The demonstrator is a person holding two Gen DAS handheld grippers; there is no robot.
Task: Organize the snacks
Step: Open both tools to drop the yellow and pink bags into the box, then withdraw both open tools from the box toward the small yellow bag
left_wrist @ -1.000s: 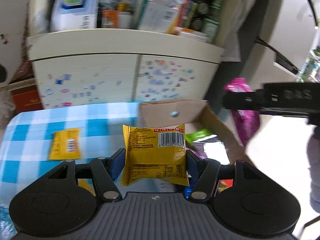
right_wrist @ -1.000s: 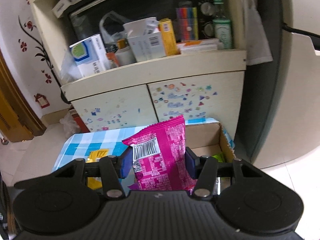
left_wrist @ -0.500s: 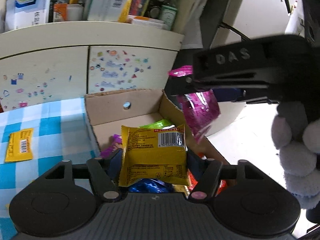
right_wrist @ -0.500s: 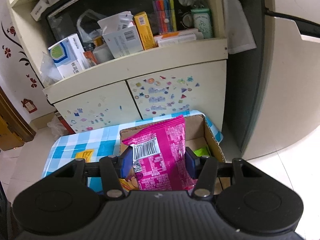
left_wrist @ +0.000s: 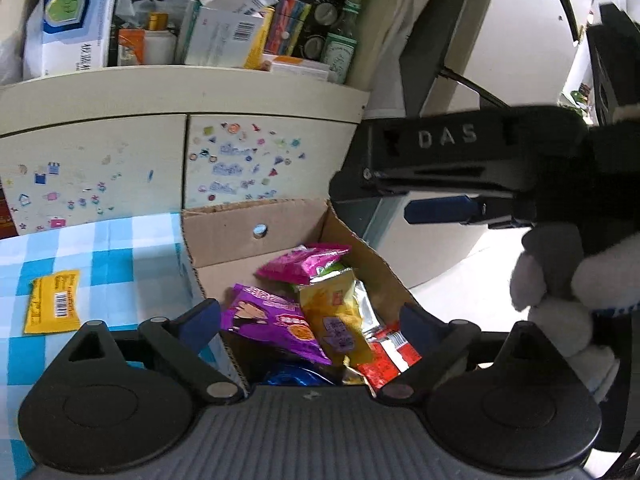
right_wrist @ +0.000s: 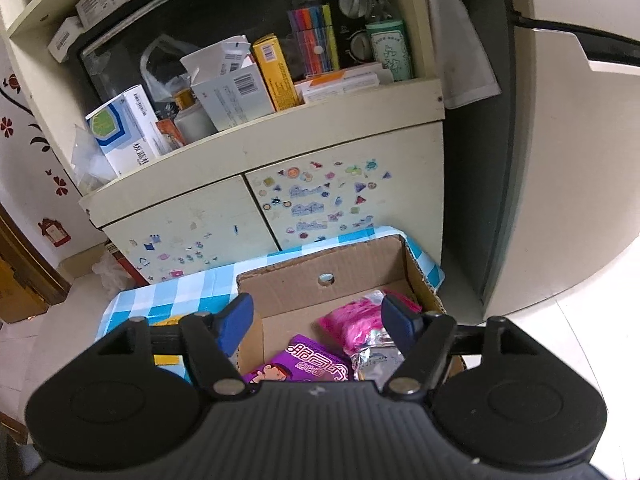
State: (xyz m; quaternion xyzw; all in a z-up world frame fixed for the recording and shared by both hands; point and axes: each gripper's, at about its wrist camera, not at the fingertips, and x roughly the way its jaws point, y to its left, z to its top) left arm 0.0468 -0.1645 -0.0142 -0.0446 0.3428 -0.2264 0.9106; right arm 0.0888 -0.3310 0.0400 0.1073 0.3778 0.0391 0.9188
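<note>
**Both grippers empty over the snack box**

L gripper (left_wrist: 310, 322) hangs over the cardboard box (left_wrist: 224, 236), fingers spread wide, nothing between them. R gripper (right_wrist: 316, 320) likewise: blue pads apart, nothing held, above the same box (right_wrist: 296, 276). In the left wrist view the R gripper also shows from the side, upper right (left_wrist: 440, 210), w/ a gloved hand (left_wrist: 560, 300) on its handle; its body reads "DAS".

Box sits on a blue/white checked tablecloth (left_wrist: 100, 264), at the table's right end, close to the cream cabinet (left_wrist: 120, 152) w/ stickers on its doors. Round hole in the box's far wall.

Inside the box, a pile of snack packs:
- pink pack (left_wrist: 304, 262) toward the far wall, lying flat; same pack in right wrist view (right_wrist: 354, 320), partly behind the R pad.
- purple pack w/ cartoon face (left_wrist: 268, 324) nearer, left side of box; also seen at (right_wrist: 304, 364).
- yellow pack (left_wrist: 336, 320) just right of the purple one, overlapping it, w/ silver foil edge beside it.
- red/white pack (left_wrist: 388, 356) at near right corner.
- blue shiny pack (left_wrist: 296, 376) at the bottom, mostly hidden by the gripper body.
- green bit under the pink pack, too small to ID.

Outside the box: one small yellow packet (left_wrist: 52, 300) w/ barcode lies flat on the cloth, well left of the box.

Shelf above cabinet holds medicine boxes, a green bottle, colored pens.
</note>
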